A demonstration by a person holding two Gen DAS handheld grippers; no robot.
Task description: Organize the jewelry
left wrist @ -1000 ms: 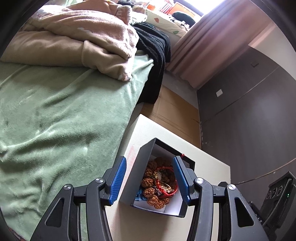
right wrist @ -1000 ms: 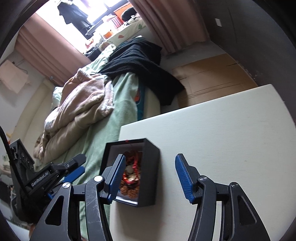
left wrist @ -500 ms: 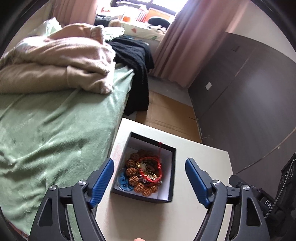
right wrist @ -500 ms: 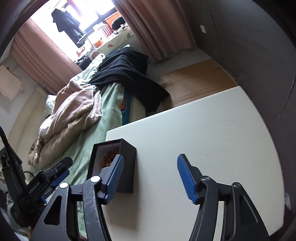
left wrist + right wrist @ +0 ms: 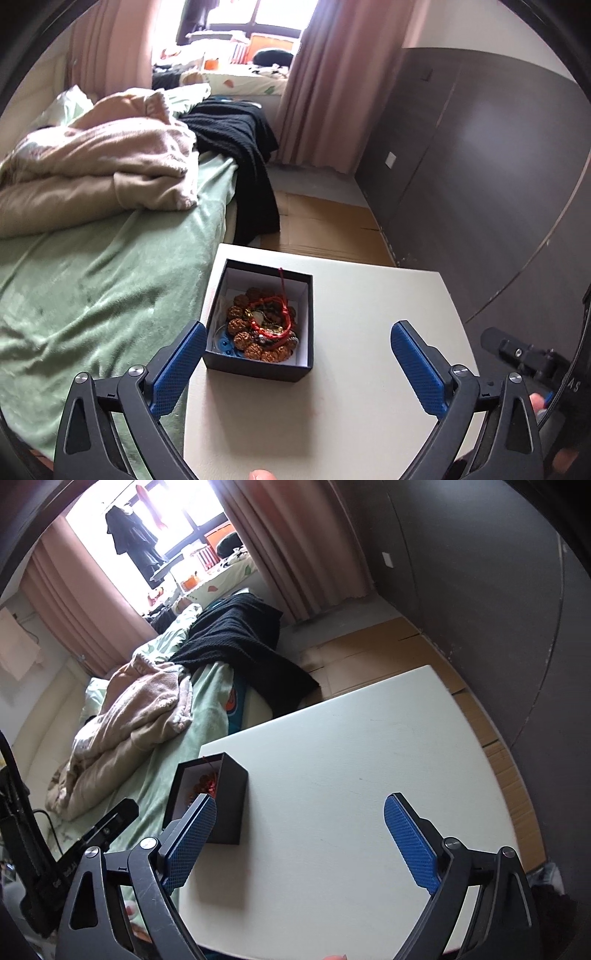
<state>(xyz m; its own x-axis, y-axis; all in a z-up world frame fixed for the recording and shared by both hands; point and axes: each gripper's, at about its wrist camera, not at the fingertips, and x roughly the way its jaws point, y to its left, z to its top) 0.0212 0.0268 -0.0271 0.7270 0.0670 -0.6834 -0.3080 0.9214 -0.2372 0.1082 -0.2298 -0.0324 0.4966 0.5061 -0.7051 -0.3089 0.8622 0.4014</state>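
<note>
A black open box (image 5: 258, 367) with a white lining stands on the white table (image 5: 369, 314) near its left edge. It holds brown bead bracelets (image 5: 245, 339), a red cord bracelet (image 5: 280, 321) and blue rings (image 5: 223, 345). My left gripper (image 5: 297, 354) is open and empty, held back from the box, which lies toward its left finger. In the right wrist view the box (image 5: 227, 801) sits just behind the left finger, its contents mostly hidden. My right gripper (image 5: 299, 834) is open and empty above the table (image 5: 351, 757).
A bed with a green cover (image 5: 99, 280), a beige blanket (image 5: 99, 166) and a black garment (image 5: 240, 144) runs along the table's left side. Dark cabinets (image 5: 480, 166) stand to the right. Cardboard (image 5: 325, 229) covers the floor beyond the table.
My left gripper has opened wide and pulled back and up from the box, which now rests on the table. My right gripper has also drawn back and stays open.
</note>
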